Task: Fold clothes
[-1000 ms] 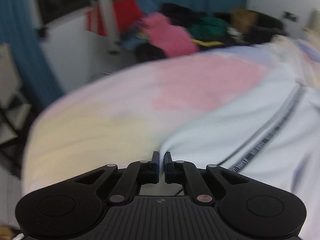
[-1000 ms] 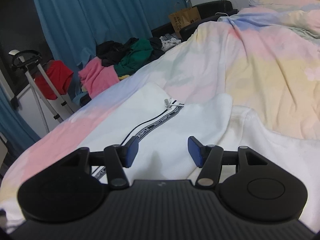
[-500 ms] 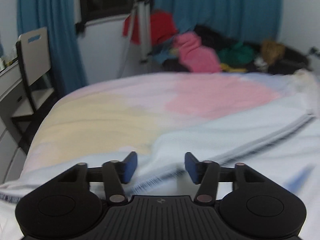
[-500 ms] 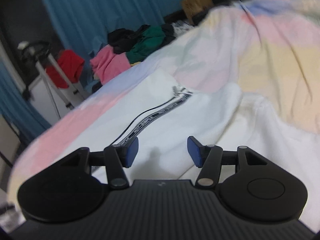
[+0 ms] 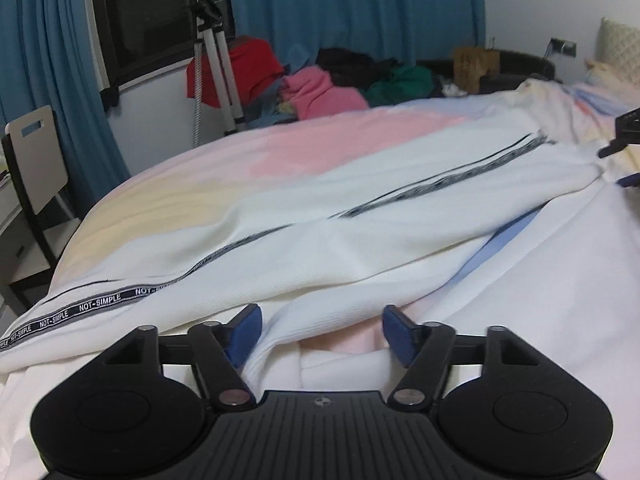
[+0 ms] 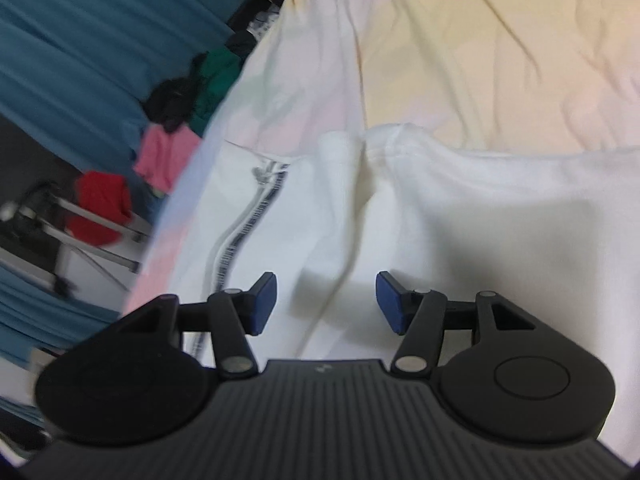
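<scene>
Lying rumpled on the bedspread (image 5: 360, 136), white stripe-trimmed trousers (image 5: 360, 224); left claw (image 5: 322, 334), right claw (image 6: 326, 302) both spread, empty.

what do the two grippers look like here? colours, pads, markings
Left gripper and right gripper match: matte black ribbed body, round discs at each side, black linkage arms with silver pivot pins, blue pads on the jaws, a small round logo mid-body. No cables, hands or sleeves in view.

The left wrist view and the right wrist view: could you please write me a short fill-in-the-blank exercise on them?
1. The left gripper has its jaws ____.
2. The white garment with a black lettered stripe lies on a pastel ____.
3. The tape on the garment reads NOT-____.
4. The right gripper holds ____.

Missing words: open; bedspread; SIMPLE; nothing
</scene>
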A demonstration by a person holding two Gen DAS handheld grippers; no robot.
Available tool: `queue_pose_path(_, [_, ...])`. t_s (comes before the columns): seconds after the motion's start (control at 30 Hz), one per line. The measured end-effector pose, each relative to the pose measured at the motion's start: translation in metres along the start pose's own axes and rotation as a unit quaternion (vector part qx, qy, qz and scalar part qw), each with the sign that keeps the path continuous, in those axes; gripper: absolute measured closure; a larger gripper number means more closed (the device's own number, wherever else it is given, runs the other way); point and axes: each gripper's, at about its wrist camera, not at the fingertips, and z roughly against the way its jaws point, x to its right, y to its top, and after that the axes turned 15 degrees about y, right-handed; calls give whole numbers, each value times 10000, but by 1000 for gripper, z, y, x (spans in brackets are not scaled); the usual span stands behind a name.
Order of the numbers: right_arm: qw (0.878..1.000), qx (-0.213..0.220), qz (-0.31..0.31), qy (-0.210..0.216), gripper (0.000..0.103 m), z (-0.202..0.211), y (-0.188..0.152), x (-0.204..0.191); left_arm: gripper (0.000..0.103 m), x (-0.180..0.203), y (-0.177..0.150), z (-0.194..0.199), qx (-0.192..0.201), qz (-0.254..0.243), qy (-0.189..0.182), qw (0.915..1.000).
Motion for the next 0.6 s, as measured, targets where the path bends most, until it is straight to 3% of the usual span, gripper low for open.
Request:
queue_pose_path(0.07, [9998, -69, 29, -197, 47, -5, -1, 3, 41, 7, -3, 2, 77, -114, 51, 9999])
queue_pose_path(0.17, [10000, 9, 38, -38, 43, -11, -1, 5, 45, 14, -9, 4, 189, -447, 90, 9988])
queue_pose_path(0.2, [10000, 42, 39, 36, 39, -13, 0, 6, 51, 16, -11, 2, 207, -496, 95, 9985])
queue_pose_path(0.27, [9998, 110, 42, 184, 39, -17, 0, 7, 69, 16, -12, 0, 206, -476, 266, 9983])
queue_pose_path(0.3, [9996, 144, 43, 257, 40, -19, 1, 8, 82, 16, -12, -1, 165, -460, 382, 9981])
queue_pose_path(0.33, [9993, 178, 44, 331, 41, -21, 1, 8, 86, 13, -11, -1, 160, -387, 412, 9983])
queue_pose_path(0.37, [9989, 212, 45, 405, 49, -24, 2, 9, 89, 10, -11, 0, 175, -289, 399, 9986])
queue_pose_path(0.4, [9989, 234, 122, 380, 65, -26, 3, 8, 93, 7, -10, 3, 186, -277, 402, 9986])
queue_pose_path(0.5, [9984, 301, 447, 185, 89, -31, 7, 2, 98, 1, -11, 15, 242, -343, 390, 9984])
queue_pose_path(0.6, [9967, 446, 666, 153, 96, -32, 16, 4, 99, -2, -13, 31, 328, -478, 247, 9980])
